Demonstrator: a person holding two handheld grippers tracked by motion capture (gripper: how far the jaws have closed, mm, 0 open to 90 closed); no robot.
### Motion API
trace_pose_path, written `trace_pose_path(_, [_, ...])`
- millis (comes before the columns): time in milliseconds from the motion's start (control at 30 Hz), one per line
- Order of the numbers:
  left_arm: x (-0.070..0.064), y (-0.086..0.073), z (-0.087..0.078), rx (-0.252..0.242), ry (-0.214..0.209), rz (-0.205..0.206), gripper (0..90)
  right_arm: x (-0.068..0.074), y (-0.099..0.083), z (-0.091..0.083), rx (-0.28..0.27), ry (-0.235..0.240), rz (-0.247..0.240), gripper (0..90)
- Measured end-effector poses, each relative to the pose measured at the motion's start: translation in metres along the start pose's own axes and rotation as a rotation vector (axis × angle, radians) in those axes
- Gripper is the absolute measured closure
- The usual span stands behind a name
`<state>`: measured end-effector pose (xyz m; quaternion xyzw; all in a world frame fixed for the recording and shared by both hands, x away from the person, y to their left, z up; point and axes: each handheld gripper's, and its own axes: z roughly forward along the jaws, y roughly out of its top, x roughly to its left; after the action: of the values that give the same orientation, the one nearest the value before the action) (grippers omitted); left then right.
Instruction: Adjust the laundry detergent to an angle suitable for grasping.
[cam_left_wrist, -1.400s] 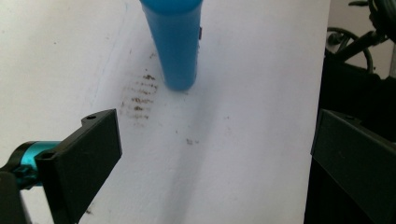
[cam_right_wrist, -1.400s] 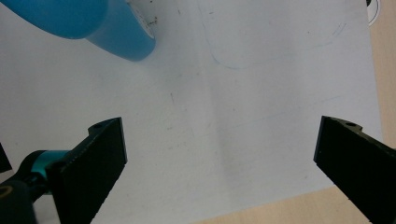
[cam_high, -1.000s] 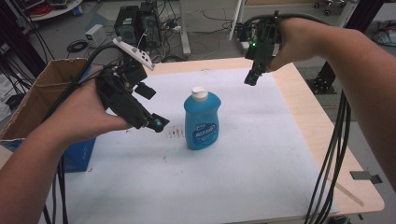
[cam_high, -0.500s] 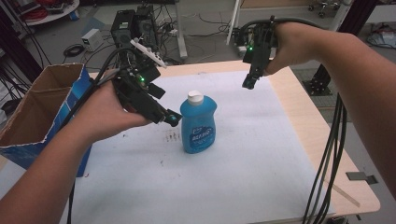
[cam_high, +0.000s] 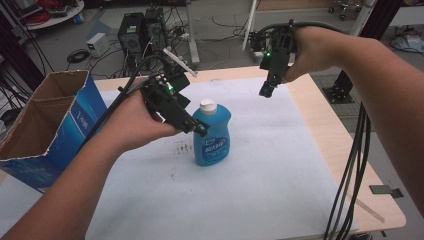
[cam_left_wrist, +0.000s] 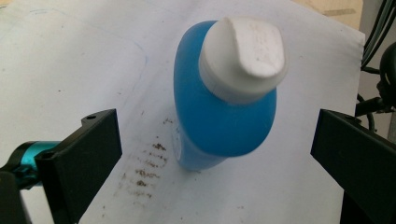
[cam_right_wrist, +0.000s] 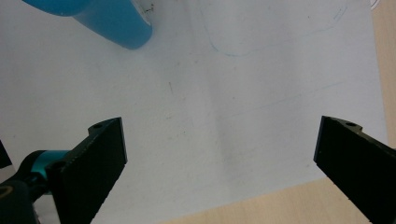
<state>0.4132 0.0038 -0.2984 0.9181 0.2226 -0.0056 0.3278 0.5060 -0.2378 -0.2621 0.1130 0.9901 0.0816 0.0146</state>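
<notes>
Left claw (cam_high: 192, 125) spread wide, jaws flanking the blue dish-soap bottle (cam_high: 211, 135) from above without touching it; white flip cap (cam_left_wrist: 243, 58) between them in the left gripper view. Bottle upright near the middle of the white-covered surface (cam_high: 280, 165), brown specks (cam_left_wrist: 144, 168) just beside its base. White label on the bottle's front, lettering too blurred to read. Right claw (cam_high: 266, 89) likewise spread, holding nothing, raised over the far side of the surface, well apart from the bottle. Open cardboard box (cam_high: 47, 125) at the left edge; bare sheet toward the near and right edges.
</notes>
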Motion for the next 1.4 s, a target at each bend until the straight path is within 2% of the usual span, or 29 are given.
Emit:
trace_pose_path(133, [-0.002, 0.003, 0.010, 0.019, 0.001, 0.011, 1.7, 0.000, 0.000, 0.000, -0.001, 0.001, 0.000, 1.7])
trace_pose_path(433, [-0.005, 0.010, 0.026, 0.012, -0.004, 0.008, 1.7, 0.000, 0.000, 0.000, -0.004, -0.001, 0.010, 1.7])
trace_pose_path(600, [-0.006, 0.013, 0.034, 0.019, 0.006, 0.012, 1.7, 0.000, 0.000, 0.001, -0.004, -0.001, -0.001, 1.7])
trace_pose_path(767, [-0.005, 0.013, 0.039, 0.029, 0.027, 0.007, 1.7, 0.001, 0.000, 0.001, -0.004, -0.002, 0.005, 1.7])
trace_pose_path(967, [-0.005, 0.013, 0.044, 0.046, 0.062, 0.027, 1.7, 0.002, 0.002, 0.001, 0.000, -0.001, 0.005, 1.7])
trace_pose_path(1100, [-0.006, 0.013, 0.046, 0.052, 0.071, 0.031, 1.8, 0.002, 0.003, 0.001, -0.002, -0.002, 0.004, 1.7])
trace_pose_path(1267, [-0.006, 0.013, 0.049, 0.059, 0.085, 0.033, 3.6, 0.002, 0.004, 0.002, -0.001, -0.002, 0.000, 1.7])
trace_pose_path(1333, [-0.006, 0.013, 0.050, 0.059, 0.092, 0.038, 8.9, 0.002, 0.004, 0.002, 0.000, -0.001, 0.002, 1.7])
trace_pose_path(1400, [-0.006, 0.013, 0.050, 0.065, 0.100, 0.038, 9.0, 0.002, 0.004, 0.002, 0.001, -0.002, 0.003, 1.7])
